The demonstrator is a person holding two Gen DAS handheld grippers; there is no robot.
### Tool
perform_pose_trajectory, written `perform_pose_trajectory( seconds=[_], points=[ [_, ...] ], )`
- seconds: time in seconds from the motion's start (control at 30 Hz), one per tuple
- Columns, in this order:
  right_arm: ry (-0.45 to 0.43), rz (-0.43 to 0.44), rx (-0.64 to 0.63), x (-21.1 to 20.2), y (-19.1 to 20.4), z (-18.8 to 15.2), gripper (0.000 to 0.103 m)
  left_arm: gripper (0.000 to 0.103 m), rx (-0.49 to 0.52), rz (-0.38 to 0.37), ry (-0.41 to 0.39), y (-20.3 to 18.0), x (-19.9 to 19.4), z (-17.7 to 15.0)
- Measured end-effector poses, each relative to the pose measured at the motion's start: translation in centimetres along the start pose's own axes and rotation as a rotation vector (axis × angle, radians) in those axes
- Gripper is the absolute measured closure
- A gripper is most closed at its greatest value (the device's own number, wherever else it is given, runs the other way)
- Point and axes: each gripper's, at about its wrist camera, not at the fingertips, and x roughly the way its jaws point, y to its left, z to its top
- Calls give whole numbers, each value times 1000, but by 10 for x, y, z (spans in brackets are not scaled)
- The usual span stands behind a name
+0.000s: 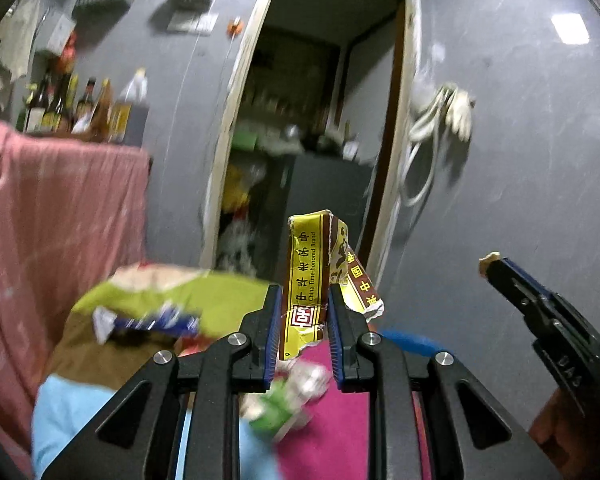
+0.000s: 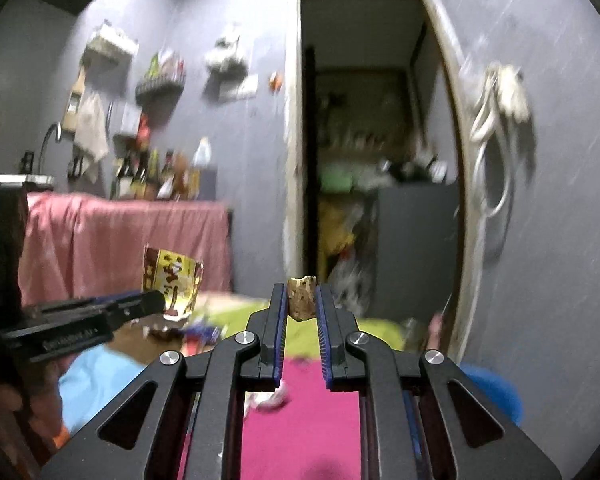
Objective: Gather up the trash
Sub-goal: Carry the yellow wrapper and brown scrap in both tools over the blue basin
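1. Loose trash, lower left of the left wrist view: a green and white wrapper (image 1: pixel 168 304) lies blurred on the coloured cloth (image 1: pixel 332 420), and a crumpled green and white scrap (image 1: pixel 284 404) lies just under the gripper. Both look thin, light and soft; judged best pinched at a raised fold or edge
2. Left gripper (image 1: pixel 303 328), lower centre of the same view: jaws clamped on a torn yellow and brown paper carton piece (image 1: pixel 312 276), which stands upright between the pads, clear of the cloth. The piece appears light and semi-stiff with ragged edges; the grip sits on its lower part, so the free top may flap or tear under a hard pull
3. Right gripper (image 2: pixel 302 308), lower centre of the right wrist view: jaws closed on a small brownish crumbly scrap (image 2: pixel 301 298) held at the very fingertips. It looks light and brittle; judged liable to crumble or slip out, as little of it sits between the pads
4. No bin is identifiable in either view
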Motion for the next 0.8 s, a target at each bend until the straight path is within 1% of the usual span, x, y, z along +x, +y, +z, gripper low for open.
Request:
perform_pose_trajectory(
  seconds=[0.1,0.17,0.27,0.37,0.53,0.6,0.7,0.8],
  points=[
    [-96,-60,-33,-12,-13,17,91,85,8,-29,-80,-21,5,14],
    [-140,-95,-51,-15,-22,26,91,85,17,-51,-128,-38,10,21],
    [-172,-143,-71,-18,-40,32,91,85,14,-80,-164,-61,19,26],
    [-181,-180,-71,-19,-61,29,91,85,30,-92,-181,-82,29,28],
    [-174,-246,-78,-17,-100,15,91,85,53,-92,-189,-111,58,14],
    [-167,-265,-78,-13,-113,7,91,85,53,-82,-159,-121,77,5],
    [-135,-285,-65,-4,-134,-9,91,85,48,-91,-68,-127,106,-6],
    [-53,-286,-27,8,-155,-34,91,85,53,-100,83,-136,145,-28]
  ],
)
